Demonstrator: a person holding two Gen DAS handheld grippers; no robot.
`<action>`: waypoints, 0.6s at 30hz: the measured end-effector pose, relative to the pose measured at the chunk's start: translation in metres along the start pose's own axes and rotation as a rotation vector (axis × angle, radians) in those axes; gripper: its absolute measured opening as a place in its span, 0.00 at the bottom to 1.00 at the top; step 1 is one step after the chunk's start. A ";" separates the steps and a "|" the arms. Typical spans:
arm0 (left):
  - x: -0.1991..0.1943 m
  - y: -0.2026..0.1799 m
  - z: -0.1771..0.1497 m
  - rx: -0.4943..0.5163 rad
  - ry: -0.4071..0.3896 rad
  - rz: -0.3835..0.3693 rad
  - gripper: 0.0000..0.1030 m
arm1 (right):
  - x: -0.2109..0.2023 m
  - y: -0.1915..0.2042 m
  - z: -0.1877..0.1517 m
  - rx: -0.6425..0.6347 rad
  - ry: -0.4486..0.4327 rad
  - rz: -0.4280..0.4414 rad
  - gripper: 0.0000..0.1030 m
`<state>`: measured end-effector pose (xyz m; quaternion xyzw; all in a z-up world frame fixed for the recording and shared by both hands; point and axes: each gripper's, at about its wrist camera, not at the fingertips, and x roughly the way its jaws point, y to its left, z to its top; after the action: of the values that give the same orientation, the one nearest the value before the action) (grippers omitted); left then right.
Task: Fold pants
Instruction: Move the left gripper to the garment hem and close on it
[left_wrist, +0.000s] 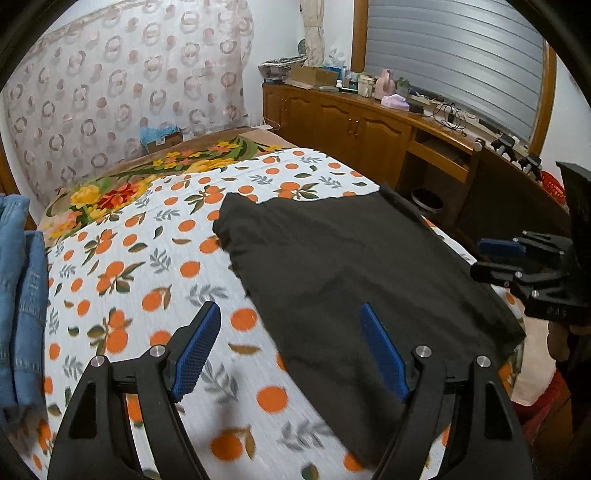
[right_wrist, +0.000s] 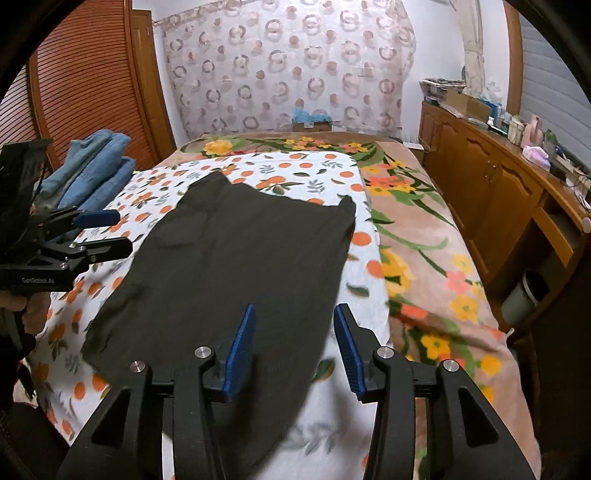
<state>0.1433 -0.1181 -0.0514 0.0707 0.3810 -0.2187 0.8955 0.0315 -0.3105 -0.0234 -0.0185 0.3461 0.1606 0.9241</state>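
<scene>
Lying stacked at the far left edge of the bed, the folded denim (right_wrist: 88, 166) looks like finished work set aside, which leaves the middle of the orange-print sheet (left_wrist: 155, 258) free as a folding surface. Just beside it toward the centre, the left gripper (left_wrist: 291, 350) hovers over the sheet with its blue pads (left_wrist: 195, 354) wide apart and nothing between them, so it holds no cloth. Spread flat in the middle are the black pants (right_wrist: 236, 258), already doubled into a broad panel with their far edge toward the curtain (right_wrist: 288, 66); laid out smooth like this, they are probably ready for another fold. Over their near edge the right gripper (right_wrist: 291, 350) points downward, its fingers partly apart and bare, the cloth lying below them, not pinched. Further right, the floral blanket (right_wrist: 443, 266) stays uncovered, and a wooden cabinet (right_wrist: 491, 177) lines the wall.
</scene>
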 end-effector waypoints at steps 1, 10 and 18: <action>-0.002 -0.002 -0.002 0.000 -0.002 -0.001 0.77 | -0.001 0.001 -0.002 0.002 0.003 0.004 0.46; -0.018 -0.008 -0.025 0.003 -0.001 -0.008 0.77 | -0.012 0.002 -0.014 0.027 0.006 -0.010 0.46; -0.024 -0.015 -0.046 0.000 0.019 -0.045 0.76 | -0.022 0.013 -0.027 0.038 0.010 -0.019 0.46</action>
<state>0.0914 -0.1100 -0.0658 0.0639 0.3911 -0.2381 0.8867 -0.0052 -0.3087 -0.0290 -0.0051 0.3533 0.1451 0.9242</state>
